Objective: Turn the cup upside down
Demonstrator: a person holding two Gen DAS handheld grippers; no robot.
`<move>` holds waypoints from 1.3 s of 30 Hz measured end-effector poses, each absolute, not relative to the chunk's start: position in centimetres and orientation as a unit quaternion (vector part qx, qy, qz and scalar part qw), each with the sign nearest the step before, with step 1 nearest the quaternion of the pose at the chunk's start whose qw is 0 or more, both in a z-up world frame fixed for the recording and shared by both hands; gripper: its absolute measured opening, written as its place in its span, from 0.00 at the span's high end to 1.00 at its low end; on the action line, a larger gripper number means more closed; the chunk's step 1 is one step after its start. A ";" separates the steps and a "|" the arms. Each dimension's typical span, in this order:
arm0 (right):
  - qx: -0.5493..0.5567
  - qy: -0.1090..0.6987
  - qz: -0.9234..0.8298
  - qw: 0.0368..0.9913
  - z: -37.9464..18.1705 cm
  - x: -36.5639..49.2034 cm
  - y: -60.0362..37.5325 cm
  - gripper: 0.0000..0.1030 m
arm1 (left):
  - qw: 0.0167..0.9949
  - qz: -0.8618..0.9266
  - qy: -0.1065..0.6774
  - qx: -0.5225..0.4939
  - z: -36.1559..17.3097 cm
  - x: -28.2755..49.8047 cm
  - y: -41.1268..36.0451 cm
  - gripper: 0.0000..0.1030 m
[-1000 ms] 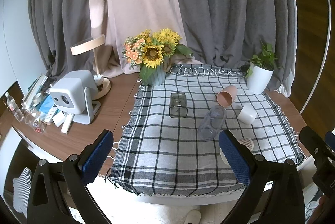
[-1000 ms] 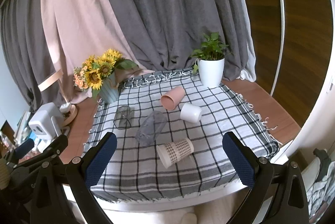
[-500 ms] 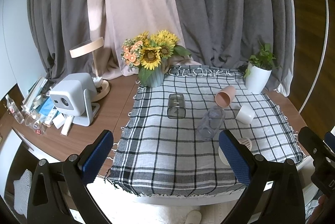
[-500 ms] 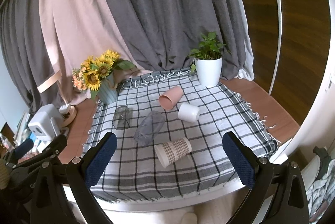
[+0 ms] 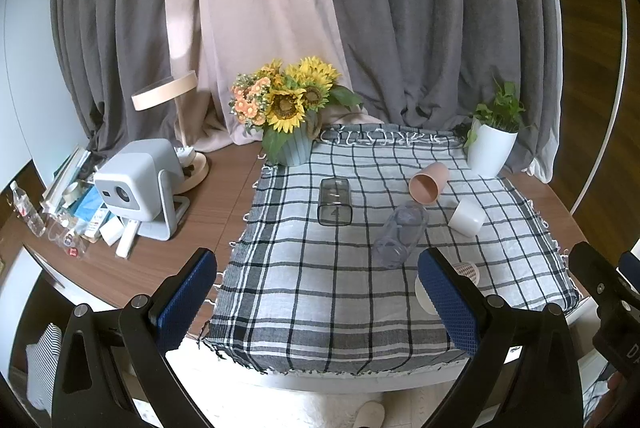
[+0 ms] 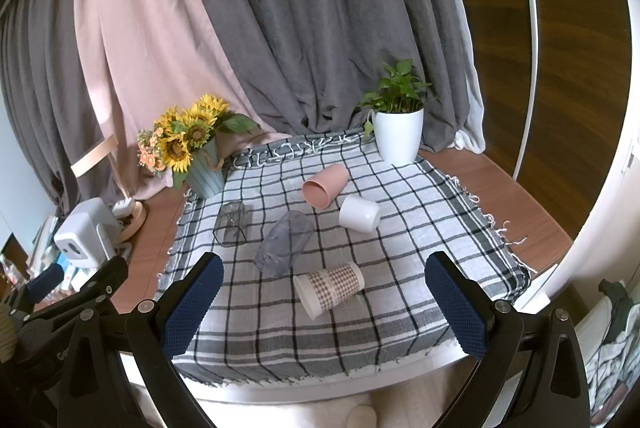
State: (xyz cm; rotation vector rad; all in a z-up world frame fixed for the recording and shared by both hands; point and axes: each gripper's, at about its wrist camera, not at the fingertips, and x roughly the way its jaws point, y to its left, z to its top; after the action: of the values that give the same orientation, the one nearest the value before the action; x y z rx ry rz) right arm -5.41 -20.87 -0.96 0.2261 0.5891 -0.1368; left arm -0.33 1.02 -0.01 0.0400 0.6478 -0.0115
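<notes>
Several cups lie on their sides on a checked cloth [image 6: 400, 240]: a pink cup [image 6: 325, 185], a white cup [image 6: 359, 213], a clear ribbed glass [image 6: 283, 242], a dark square glass [image 6: 231, 224] and a brown checked paper cup [image 6: 329, 289]. In the left wrist view they show as the pink cup [image 5: 429, 182], white cup [image 5: 466, 217], clear glass [image 5: 400, 233], dark glass [image 5: 334, 202] and paper cup [image 5: 466, 270], partly hidden by a finger. My left gripper [image 5: 316, 302] and right gripper [image 6: 324, 306] are open and empty, held off the table's front edge.
A sunflower vase [image 6: 202, 170] stands at the cloth's back left and a white potted plant [image 6: 398, 136] at the back right. A white projector [image 5: 138, 180], a desk lamp [image 5: 166, 96] and clutter sit on the wood table to the left. Curtains hang behind.
Both grippers have drifted slightly back and up, so the table sits a little lower in each view. The cups have not moved.
</notes>
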 end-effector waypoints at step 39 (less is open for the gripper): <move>0.151 0.329 -0.053 0.931 -4.4 -3.5 -22.9 0.01 | 0.923 -0.021 0.379 0.063 -3.2 3.1 -1.7 0.00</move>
State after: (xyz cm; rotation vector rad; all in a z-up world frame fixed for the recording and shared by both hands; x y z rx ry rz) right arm -3.54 -22.87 -4.40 0.3086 0.6740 -0.1089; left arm 3.09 -1.74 -3.20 0.1302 0.7773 -0.0434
